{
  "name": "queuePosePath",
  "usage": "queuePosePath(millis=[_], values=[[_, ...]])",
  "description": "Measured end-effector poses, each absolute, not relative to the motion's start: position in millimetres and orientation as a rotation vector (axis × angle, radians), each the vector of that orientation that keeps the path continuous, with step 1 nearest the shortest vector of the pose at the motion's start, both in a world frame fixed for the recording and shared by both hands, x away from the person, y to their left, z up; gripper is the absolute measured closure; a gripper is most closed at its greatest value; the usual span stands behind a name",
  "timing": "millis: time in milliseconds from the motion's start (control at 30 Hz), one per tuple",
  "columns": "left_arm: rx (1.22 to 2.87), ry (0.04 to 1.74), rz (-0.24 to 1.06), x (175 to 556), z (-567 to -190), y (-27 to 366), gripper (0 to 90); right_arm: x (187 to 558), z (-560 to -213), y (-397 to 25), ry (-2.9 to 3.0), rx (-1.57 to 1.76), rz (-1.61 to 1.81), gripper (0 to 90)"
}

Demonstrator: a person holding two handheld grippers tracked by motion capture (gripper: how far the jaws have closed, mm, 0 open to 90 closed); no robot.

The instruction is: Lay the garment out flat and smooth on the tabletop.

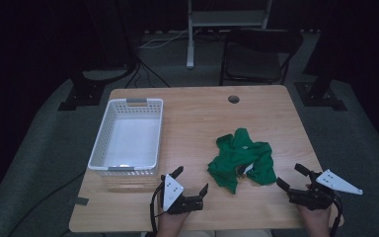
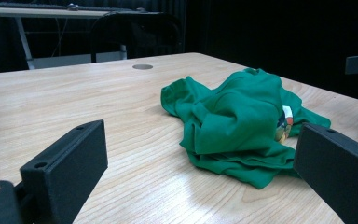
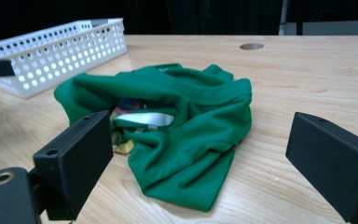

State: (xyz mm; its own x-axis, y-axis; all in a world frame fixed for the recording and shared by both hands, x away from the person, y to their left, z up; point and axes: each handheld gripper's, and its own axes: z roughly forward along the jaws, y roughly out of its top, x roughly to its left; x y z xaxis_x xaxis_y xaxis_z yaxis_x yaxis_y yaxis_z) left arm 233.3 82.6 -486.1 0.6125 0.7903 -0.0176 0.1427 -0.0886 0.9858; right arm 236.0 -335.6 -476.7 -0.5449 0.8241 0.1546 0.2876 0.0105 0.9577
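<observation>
**Green shirt crumpled mid-table, both grippers poised wide**

White plastic first: over at nine o'clock on the wooden table (image 1: pixel 197 113) sits the perforated basket (image 1: pixel 128 136), and it holds nothing, its long side running away from the person. That looks like the likely destination, parked well clear of the working area so the arms have room.

Moving right, at about seven o'clock, here is the left gripper (image 1: pixel 191 181), low at the near edge with its jaws spread wide and nothing between them. In the left gripper view the two black jaws frame the cloth ahead, so it reads as lined up for a reach rather than a grab just yet.

Centre-right, around four o'clock from the table's middle, lies the green shirt (image 1: pixel 241 159), bunched in a loose heap, folds piled on each other, apart from both tools. A light label and a bit of coloured print (image 3: pixel 142 119) peek out from the neck opening on the side facing the right gripper view. A heap like that will need one hand on each side to spread it, I reckon.

Far right, at five o'clock, the right gripper (image 1: pixel 291 177) is also gaping wide, holding nothing, aimed back toward the cloth from just beside it. Beyond the table at twelve o'clock stands a dark folding chair (image 1: pixel 256 59), out of play.
</observation>
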Motion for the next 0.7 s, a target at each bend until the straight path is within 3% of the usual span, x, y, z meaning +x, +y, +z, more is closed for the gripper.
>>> queuePosePath(millis=[433,500,700], values=[[1.655,0.769,0.589,235.1,-485.1,78.6,3.8,235.1,-475.3,-332.0,1.946,1.112,1.506,6.6],[1.657,0.782,0.572,236.6,-485.0,78.9,3.9,235.1,-475.3,-331.9,1.959,1.102,1.514,13.2],[1.683,0.821,0.544,241.4,-483.2,79.1,5.4,235.7,-474.1,-332.1,1.972,1.110,1.513,12.7]])
